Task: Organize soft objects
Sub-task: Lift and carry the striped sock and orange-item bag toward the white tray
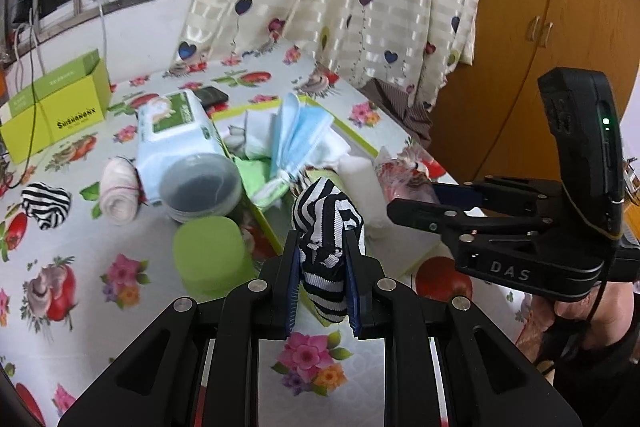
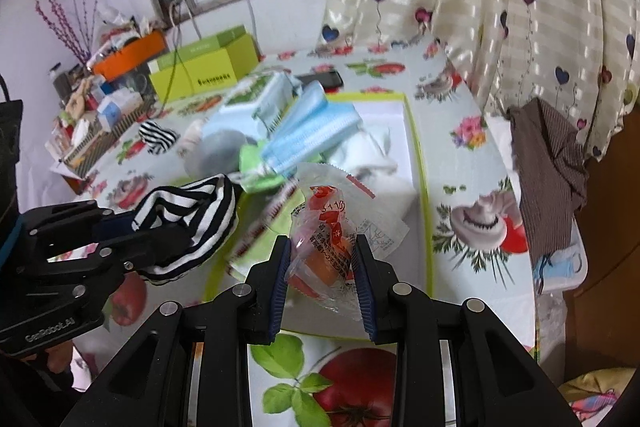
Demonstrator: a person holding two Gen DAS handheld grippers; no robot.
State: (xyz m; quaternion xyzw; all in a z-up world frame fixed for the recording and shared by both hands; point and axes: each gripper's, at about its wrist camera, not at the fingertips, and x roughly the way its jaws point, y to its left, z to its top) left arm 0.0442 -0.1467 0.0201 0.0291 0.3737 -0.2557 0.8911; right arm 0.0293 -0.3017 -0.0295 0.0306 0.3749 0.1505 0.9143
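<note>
Both claws loaded: left claw [image 1: 323, 283] clamped on striped sock [image 1: 328, 227], right claw [image 2: 323, 279] pinching crinkly snack packet [image 2: 332, 235]. Could slip free, given slick plastic wrapper.

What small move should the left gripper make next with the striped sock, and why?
Probably carry it forward over the green-rimmed box and release. The left gripper is shut on the striped sock beside the box's near corner, not yet above it, while masks and cloths already lie inside. The right gripper holds a plastic packet.

Left claw [image 1: 322, 281] clamped shut on striped sock [image 1: 326, 227]; right claw [image 2: 322, 283] at its 3 o'clock, pinched on clear packet [image 2: 324, 227].
</note>
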